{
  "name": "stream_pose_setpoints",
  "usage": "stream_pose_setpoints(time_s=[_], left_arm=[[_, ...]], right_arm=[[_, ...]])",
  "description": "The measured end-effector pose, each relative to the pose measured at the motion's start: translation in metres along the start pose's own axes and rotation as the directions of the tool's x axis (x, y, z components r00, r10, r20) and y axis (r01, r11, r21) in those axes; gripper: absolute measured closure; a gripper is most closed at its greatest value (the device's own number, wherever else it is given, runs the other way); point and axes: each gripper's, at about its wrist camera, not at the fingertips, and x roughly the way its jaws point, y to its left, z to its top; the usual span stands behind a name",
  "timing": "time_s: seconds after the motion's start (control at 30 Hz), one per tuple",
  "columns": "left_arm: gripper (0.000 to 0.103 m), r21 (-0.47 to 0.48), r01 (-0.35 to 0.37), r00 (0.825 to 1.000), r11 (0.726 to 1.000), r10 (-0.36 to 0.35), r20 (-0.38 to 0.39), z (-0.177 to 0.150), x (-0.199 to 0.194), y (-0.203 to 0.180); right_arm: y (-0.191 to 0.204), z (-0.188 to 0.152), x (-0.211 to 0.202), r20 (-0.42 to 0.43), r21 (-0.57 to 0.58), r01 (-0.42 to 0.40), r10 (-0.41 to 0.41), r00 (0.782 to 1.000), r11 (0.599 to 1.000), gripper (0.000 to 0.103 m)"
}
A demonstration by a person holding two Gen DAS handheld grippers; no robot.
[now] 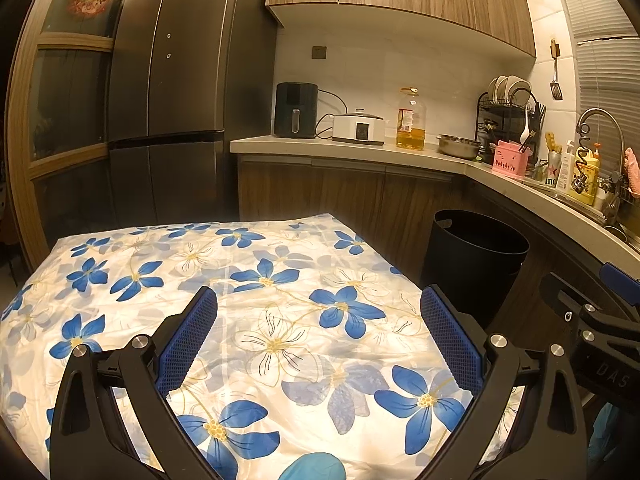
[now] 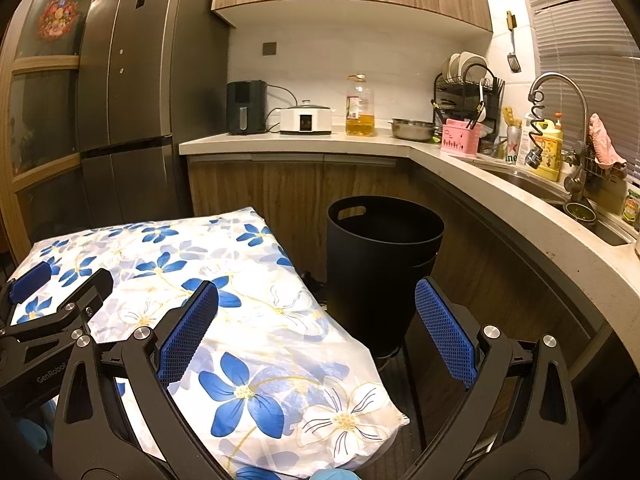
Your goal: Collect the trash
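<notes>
Left gripper (image 1: 319, 308) hovers over the floral cloth (image 1: 248, 304) covering the tabletop — jaws wide, nothing between the blue pads (image 1: 188, 336). Right gripper (image 2: 316, 304) sits at the cloth's right edge, half over the cloth (image 2: 256, 320), half over the floor gap in front of the trash bin (image 2: 384, 264); jaws also wide and empty. Each gripper shows at the edge of the other's view: right one at far right of the left wrist view (image 1: 600, 320), left one at far left of the right wrist view (image 2: 52, 312).

Trash bin (image 1: 476, 252) — black, round, handle cutout near the rim — stands on the floor just beside the tabletop's right edge, against the lower cabinets. Can't see its bottom from either view.

No loose trash visible on the cloth in either view; surface shows only the blue and white flower print.

Background: dark fridge (image 1: 176, 92) at left; kitchen counter (image 2: 300, 142) carries an air fryer (image 2: 246, 108), white cooker (image 2: 306, 120), oil bottle (image 2: 360, 108), steel bowl (image 2: 412, 128), pink caddy (image 2: 460, 140), dish rack (image 2: 468, 92). Faucet (image 2: 560, 96) over the sink at right.

Bit of blue glove (image 1: 316, 466) at the bottom edge of the left view.
</notes>
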Motion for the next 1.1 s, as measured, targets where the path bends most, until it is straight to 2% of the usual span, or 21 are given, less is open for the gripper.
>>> stream_pose_setpoints(time_s=[1.1], left_arm=[[0.006,-0.003,-0.009,1.0,1.0,0.009,-0.005,-0.001,0.0033,0.0019]], right_arm=[[0.0003,-0.0011,0.0032,-0.002,0.0,-0.005,0.005,1.0,1.0,0.006]])
